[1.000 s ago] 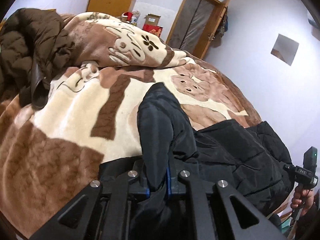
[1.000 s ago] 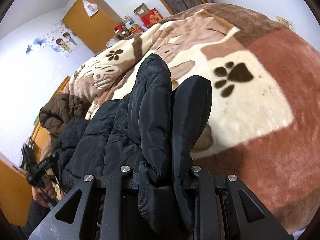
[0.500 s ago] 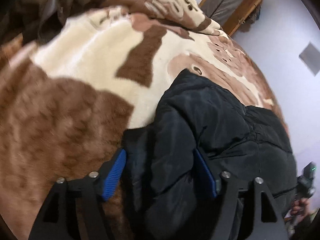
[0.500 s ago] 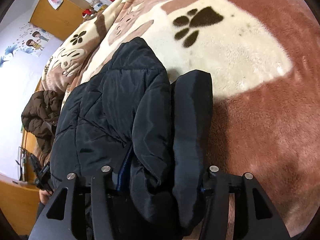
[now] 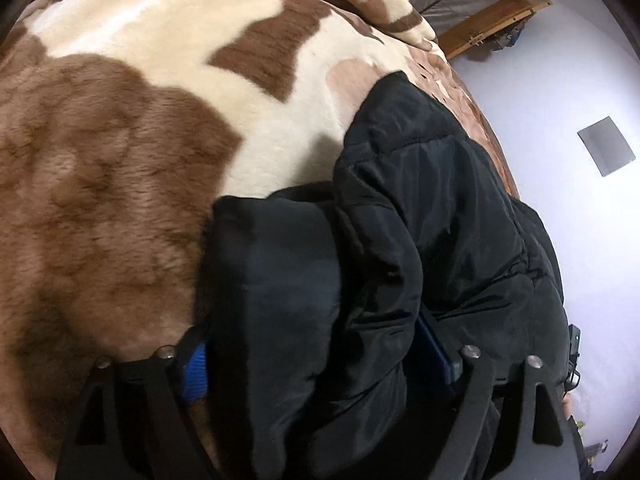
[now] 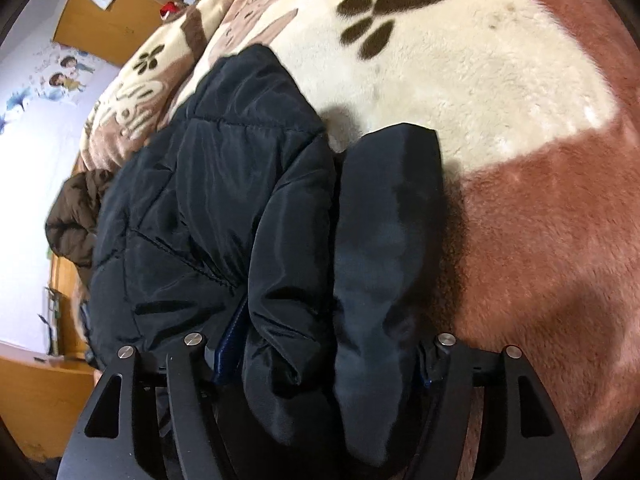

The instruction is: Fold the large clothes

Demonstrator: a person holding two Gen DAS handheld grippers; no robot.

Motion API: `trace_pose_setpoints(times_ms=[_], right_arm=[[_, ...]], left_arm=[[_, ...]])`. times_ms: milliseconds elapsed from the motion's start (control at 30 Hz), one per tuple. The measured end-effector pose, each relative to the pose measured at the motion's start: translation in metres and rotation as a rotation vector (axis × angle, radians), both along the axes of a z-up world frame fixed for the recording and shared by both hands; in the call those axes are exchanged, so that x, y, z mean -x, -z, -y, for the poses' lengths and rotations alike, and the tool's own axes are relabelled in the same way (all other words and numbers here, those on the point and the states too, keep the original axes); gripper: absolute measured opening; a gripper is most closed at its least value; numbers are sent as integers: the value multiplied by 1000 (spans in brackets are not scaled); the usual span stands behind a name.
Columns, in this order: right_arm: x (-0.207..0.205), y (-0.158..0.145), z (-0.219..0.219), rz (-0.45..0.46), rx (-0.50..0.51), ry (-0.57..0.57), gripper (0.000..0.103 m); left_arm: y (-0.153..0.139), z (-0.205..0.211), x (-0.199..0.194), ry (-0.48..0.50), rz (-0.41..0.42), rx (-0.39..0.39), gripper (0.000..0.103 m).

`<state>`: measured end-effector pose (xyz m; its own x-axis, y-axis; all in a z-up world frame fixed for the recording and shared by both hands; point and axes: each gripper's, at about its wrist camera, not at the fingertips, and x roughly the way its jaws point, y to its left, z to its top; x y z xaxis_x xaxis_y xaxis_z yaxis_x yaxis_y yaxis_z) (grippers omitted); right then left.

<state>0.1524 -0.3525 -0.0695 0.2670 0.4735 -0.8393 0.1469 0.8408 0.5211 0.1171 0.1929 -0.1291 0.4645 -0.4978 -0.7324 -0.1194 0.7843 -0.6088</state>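
Both jaws just spread, black jacket (image 5: 432, 220) slack between; long axis runs gripper to gripper across blanket (image 6: 460, 92).

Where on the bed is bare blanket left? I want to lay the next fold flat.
Free: the cream patch with the paw print and the reddish-brown plush to the black puffer jacket's right; the cream-and-brown blanket on its other side. Crowded: by the brown coat near the bed's far edge.
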Motion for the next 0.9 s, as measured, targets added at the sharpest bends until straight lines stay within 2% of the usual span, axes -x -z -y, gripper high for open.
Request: trace_pose_setpoints(times_ms=[33, 67, 133, 200, 333, 467, 700, 900], right_arm=[[-1, -2, -4, 10, 9, -5, 60], [-1, -5, -6, 19, 17, -11, 53], [0, -15, -11, 46, 45, -24, 39], [4, -27, -12, 81, 66, -24, 32], [13, -60, -4, 167, 49, 3, 27], [12, -88, -7, 236, 42, -9, 26], [-14, -116, -4, 320, 16, 8, 26], [-47, -134, 5, 377, 20, 24, 26]], left_arm=[[-3, 5, 0, 7, 9, -12, 69], [-7, 9, -2, 15, 16, -36, 59], [-19, 17, 0, 32, 37, -103, 45], [-35, 24, 4, 34, 60, -169, 35], [-72, 22, 15, 9, 143, -179, 30], [-108, 24, 15, 17, 217, -189, 30], [-149, 29, -15, 19, 299, -192, 30], [-176, 43, -56, 22, 350, -201, 30]])
